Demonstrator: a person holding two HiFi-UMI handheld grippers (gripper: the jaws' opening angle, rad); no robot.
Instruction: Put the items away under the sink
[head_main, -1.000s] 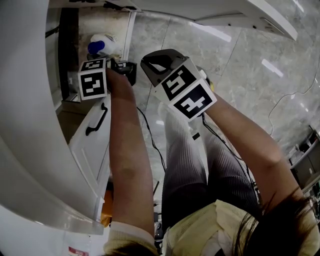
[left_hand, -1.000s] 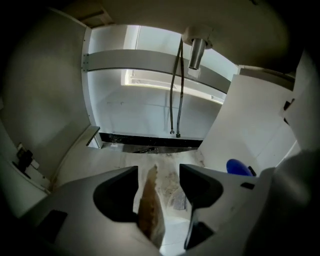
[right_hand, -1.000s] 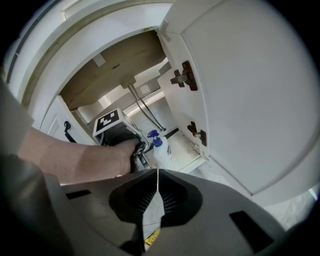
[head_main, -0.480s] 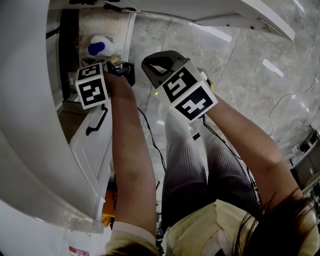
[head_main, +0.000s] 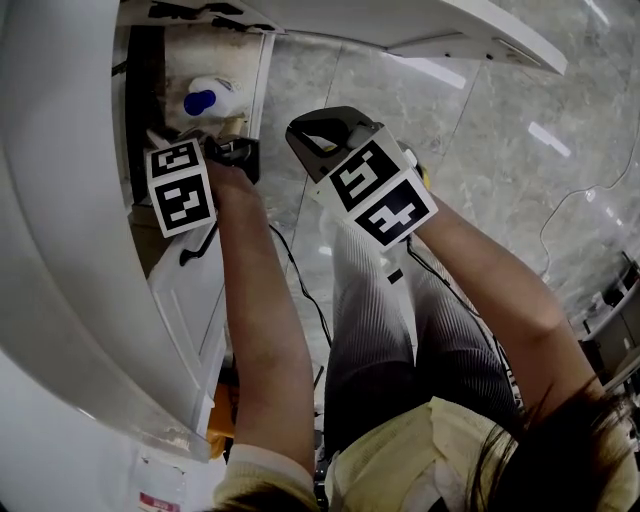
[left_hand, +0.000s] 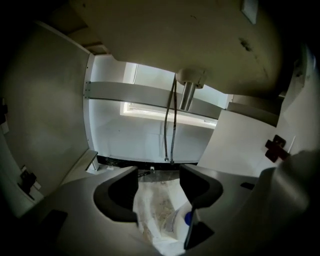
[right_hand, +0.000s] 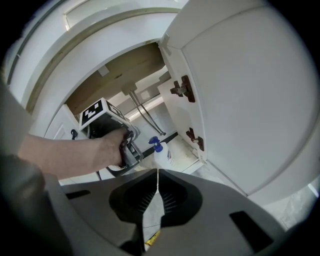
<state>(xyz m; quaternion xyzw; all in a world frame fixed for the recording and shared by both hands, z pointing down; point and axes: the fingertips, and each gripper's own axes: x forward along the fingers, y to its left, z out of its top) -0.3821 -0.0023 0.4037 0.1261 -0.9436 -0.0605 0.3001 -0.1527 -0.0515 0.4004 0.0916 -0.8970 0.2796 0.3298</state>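
A white bottle (head_main: 210, 98) with a blue pump top (right_hand: 155, 144) stands on the floor of the open under-sink cabinet. My left gripper (left_hand: 157, 192) is inside the cabinet just beside it, jaws open, and the bottle's blue cap (left_hand: 187, 218) shows low by the right jaw. Its marker cube (head_main: 180, 190) shows in the head view. My right gripper (right_hand: 158, 176) waits outside the cabinet, over the person's knees, shut on a thin white and yellow packet (right_hand: 152, 222).
The cabinet door (right_hand: 250, 100) stands open at the right on its hinges (right_hand: 182, 89). Two hoses (left_hand: 170, 120) and a drain pipe (left_hand: 189, 90) hang at the cabinet's back. A drawer front with a black handle (head_main: 195, 245) sits left. A black cable (head_main: 305, 290) crosses the marble floor.
My left gripper has turned and shifted slightly inside the cabinet, its cube now lower in the head view. The right gripper has hardly moved.
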